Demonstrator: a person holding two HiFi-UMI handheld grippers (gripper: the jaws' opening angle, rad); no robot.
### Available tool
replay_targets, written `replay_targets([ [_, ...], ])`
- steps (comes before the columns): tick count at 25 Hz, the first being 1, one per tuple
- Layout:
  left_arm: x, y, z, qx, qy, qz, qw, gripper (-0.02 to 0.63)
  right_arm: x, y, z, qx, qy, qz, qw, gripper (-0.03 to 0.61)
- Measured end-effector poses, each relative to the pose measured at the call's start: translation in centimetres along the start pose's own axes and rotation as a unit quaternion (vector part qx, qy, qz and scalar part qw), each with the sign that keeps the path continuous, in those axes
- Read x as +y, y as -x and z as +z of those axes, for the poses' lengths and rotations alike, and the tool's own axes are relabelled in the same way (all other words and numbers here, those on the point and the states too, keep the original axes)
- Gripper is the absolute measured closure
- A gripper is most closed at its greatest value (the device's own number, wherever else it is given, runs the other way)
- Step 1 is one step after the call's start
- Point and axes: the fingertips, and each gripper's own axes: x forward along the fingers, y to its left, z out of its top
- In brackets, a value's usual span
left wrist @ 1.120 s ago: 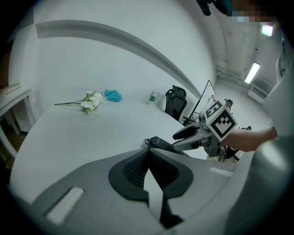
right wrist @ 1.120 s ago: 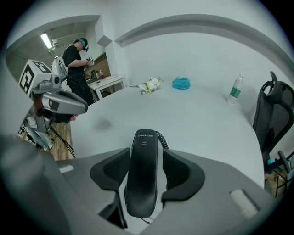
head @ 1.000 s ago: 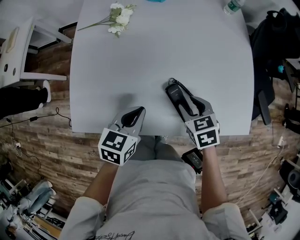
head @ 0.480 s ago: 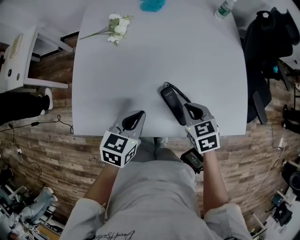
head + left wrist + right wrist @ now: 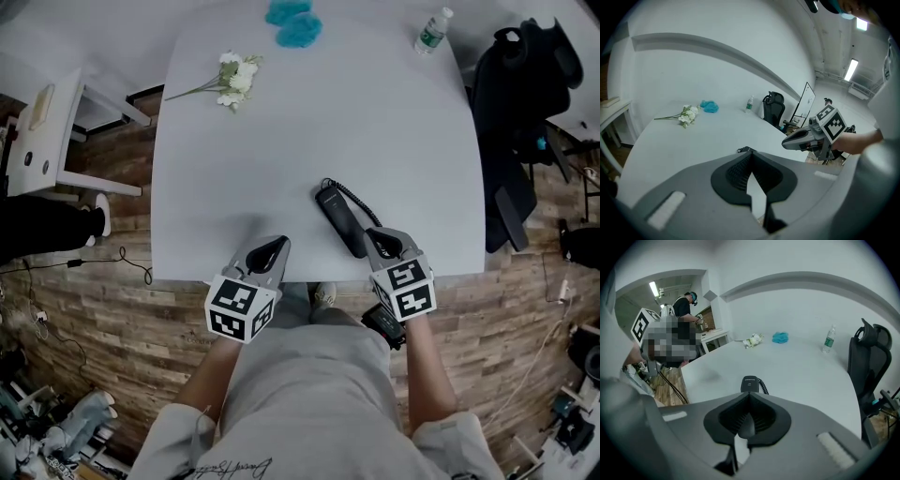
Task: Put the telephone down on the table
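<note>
Telephone (image 5: 339, 217) seemingly free; right tongs (image 5: 370, 236) shut, empty

Office/lab: desk chair (image 5: 869, 363), wht table (image 5: 309, 131).

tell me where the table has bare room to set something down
Bare: the wide middle between the flowers and the telephone, and the right side below the bottle. Crowded: the near edge around the telephone.

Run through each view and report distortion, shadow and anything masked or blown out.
Head view: even light, sharp, table edges bowed, telephone crisp with little shadow. Left gripper view: heavy fisheye, black corners, ceiling light blown out. Right gripper view: same fisheye and dark corners, a mosaic patch at left, its own fingers filling the lower half.
</note>
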Motion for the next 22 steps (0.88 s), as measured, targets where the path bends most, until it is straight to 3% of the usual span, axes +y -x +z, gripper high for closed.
replay_targets([
  [22, -3.3, 0.5, 1.0, -0.003, -0.015, 0.006, 0.9999, 0.597, 1.4, 4.0, -0.3, -0.027, -0.028, 0.045, 0.998, 0.572],
])
